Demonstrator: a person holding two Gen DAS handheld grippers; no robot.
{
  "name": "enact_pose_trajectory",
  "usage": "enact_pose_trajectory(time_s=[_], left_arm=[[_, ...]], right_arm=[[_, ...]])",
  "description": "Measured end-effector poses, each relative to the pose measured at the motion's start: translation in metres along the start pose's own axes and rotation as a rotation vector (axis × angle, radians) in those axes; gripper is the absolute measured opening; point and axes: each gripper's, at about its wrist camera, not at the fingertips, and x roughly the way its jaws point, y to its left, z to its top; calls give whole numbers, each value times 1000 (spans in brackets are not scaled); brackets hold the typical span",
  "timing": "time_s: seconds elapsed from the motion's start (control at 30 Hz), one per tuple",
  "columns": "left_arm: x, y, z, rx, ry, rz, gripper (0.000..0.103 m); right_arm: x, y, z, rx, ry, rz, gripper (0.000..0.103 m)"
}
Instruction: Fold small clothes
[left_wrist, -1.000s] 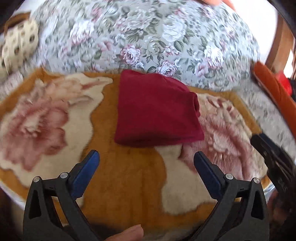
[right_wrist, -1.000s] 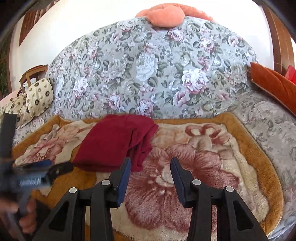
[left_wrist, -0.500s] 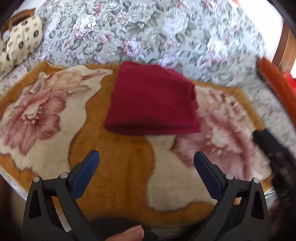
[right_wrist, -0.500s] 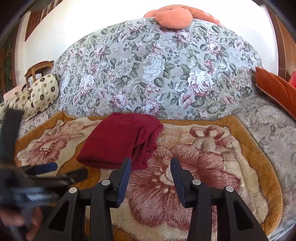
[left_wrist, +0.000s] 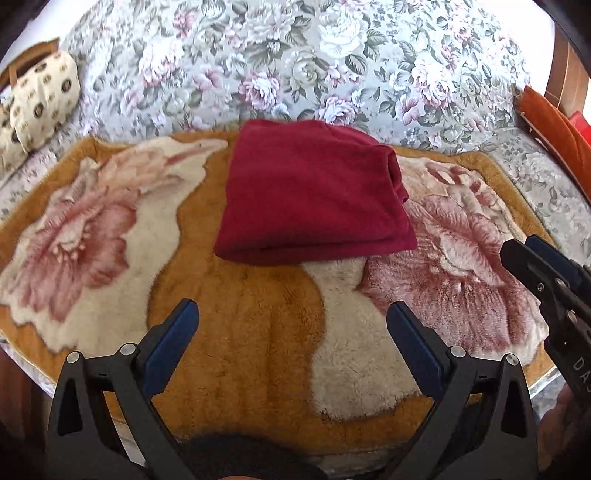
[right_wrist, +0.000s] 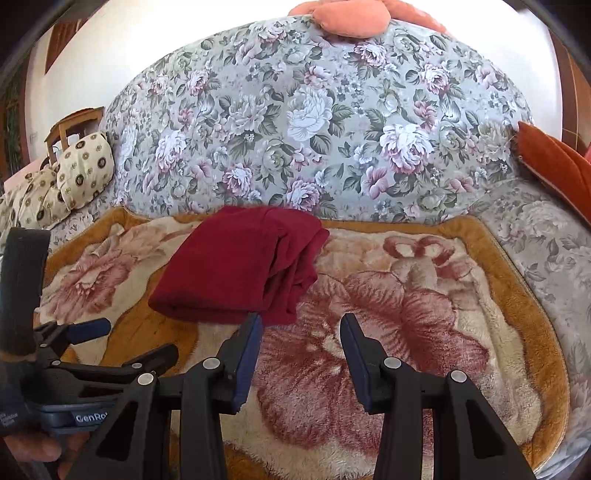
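Folded maroon garment (left_wrist: 314, 195) on blanket (left_wrist: 240, 332) — ahead of left gripper (left_wrist: 291, 325), spread, right gripper (right_wrist: 301, 343) spread, both empty

The spotted cushion (left_wrist: 35, 107) runs off the left edge, and the orange cushion (left_wrist: 557, 136) is cut by the right. Lettering on the left gripper (right_wrist: 110, 347) body reads only partly.

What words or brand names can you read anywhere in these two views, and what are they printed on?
"GenRo", cut off by a finger in front: on the body of the left hand-held gripper, right wrist view.
"DA", cut off at the picture's edge: on the body of the right hand-held gripper, left wrist view.
A small line of print at the far left edge of the right wrist view is too blurred to read.
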Motion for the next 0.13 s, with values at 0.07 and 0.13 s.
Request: enact_pose_trajectory(time_s=[0.07, 0.13], left_arm=[[0, 0, 0, 6, -5, 7, 102], [1, 0, 1, 5, 0, 9, 102]], right_arm=[[2, -1, 0, 4, 7, -1, 42], [4, -1, -1, 6, 18, 0, 42]])
